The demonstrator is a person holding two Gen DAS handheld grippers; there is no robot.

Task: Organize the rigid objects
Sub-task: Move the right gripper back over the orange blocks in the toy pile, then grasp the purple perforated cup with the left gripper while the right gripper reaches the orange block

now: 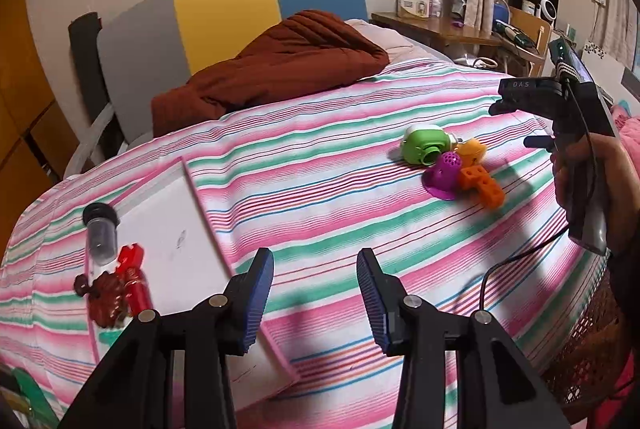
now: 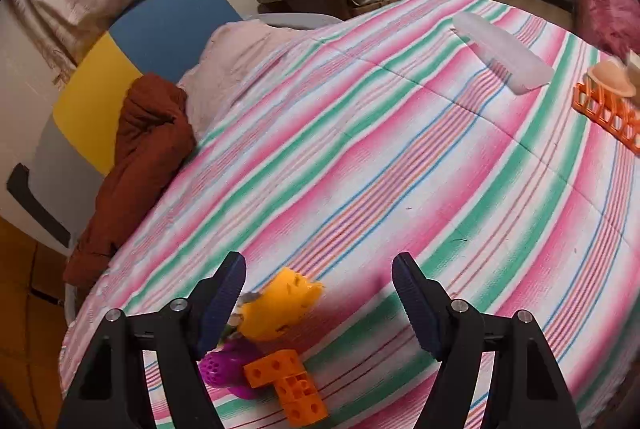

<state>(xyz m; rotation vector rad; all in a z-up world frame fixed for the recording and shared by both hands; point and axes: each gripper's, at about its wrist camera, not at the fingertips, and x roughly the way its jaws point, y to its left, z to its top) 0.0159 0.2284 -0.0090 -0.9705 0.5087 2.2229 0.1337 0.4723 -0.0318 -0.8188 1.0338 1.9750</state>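
A pile of toys lies on the striped bedspread: a green toy [image 1: 423, 144], a purple perforated piece [image 1: 445, 174], an orange block with holes [image 1: 482, 186] and a yellow-orange piece [image 1: 472, 150]. My left gripper [image 1: 315, 293] is open and empty, low over the bed. A white board [image 1: 172, 249] at its left carries a clear vial with a black cap [image 1: 101, 231], a red toy [image 1: 134, 279] and a dark brown toy [image 1: 107, 299]. My right gripper [image 2: 319, 303] is open and empty, hovering just above the yellow piece [image 2: 280, 309], purple piece [image 2: 230, 369] and orange block [image 2: 290, 389].
A brown blanket [image 1: 276, 65] lies by the headboard. A white comb-like piece [image 2: 502, 53] and an orange rack with a peach hat [image 2: 608, 105] lie far right. A wooden desk [image 1: 436, 25] stands behind the bed. A woven basket [image 1: 588, 349] sits at the bed's right edge.
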